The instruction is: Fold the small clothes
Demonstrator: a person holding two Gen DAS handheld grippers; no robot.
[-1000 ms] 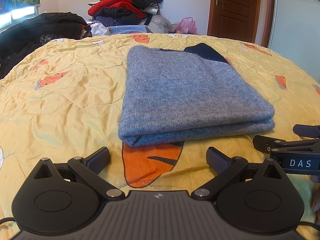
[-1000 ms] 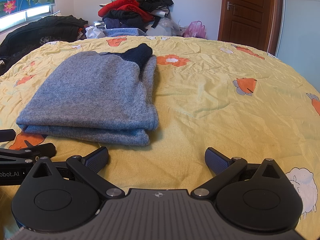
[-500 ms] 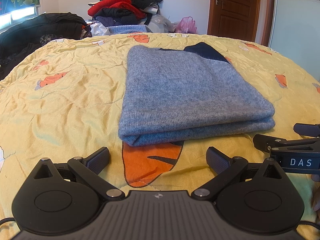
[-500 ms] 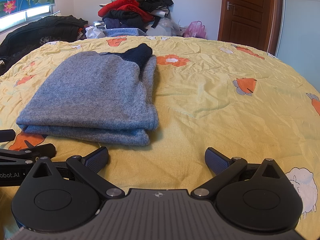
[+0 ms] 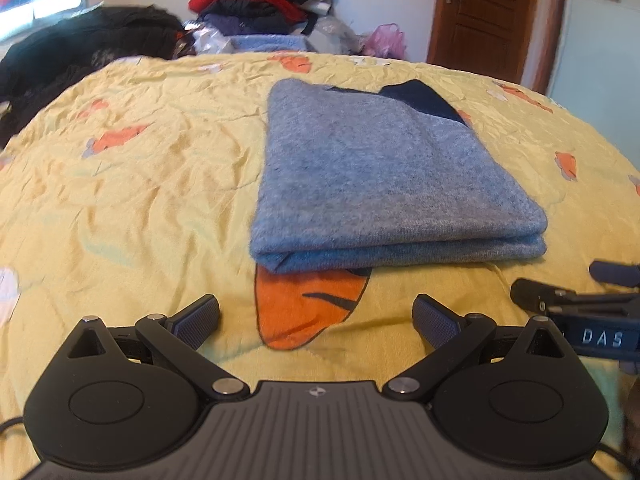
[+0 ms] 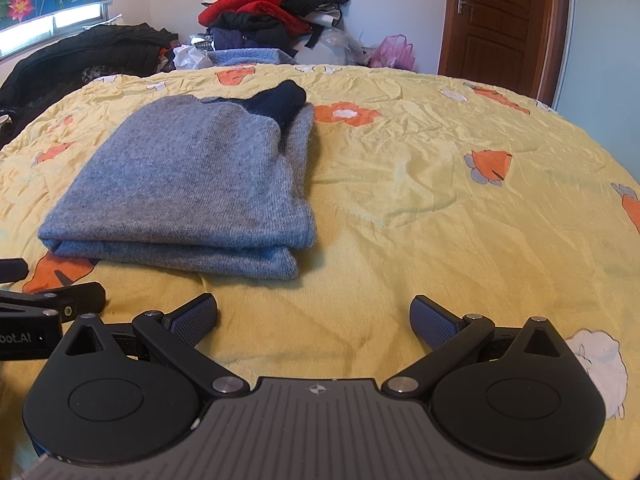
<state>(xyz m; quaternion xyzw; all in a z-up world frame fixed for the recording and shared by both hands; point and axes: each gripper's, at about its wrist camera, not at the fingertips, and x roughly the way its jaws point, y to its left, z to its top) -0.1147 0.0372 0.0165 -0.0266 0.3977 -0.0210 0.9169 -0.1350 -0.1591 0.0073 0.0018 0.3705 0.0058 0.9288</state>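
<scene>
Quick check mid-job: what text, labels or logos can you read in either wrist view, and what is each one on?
"DAS" – white letters on the right gripper's side bar, at the right edge of the left wrist view.
"oot.AI" – on the left gripper's side bar, cut off by the left edge of the right wrist view.
No readable text on the sweater, the bedsheet or the door.

We are moving the left gripper (image 5: 316, 314) a little: in its view the folded grey sweater (image 5: 380, 176) is sitting slightly lower and more to the right than half a second ago, and the picture is now blurred. In the right wrist view we are seeing almost no change; the sweater (image 6: 192, 184) is only a touch lower.
</scene>
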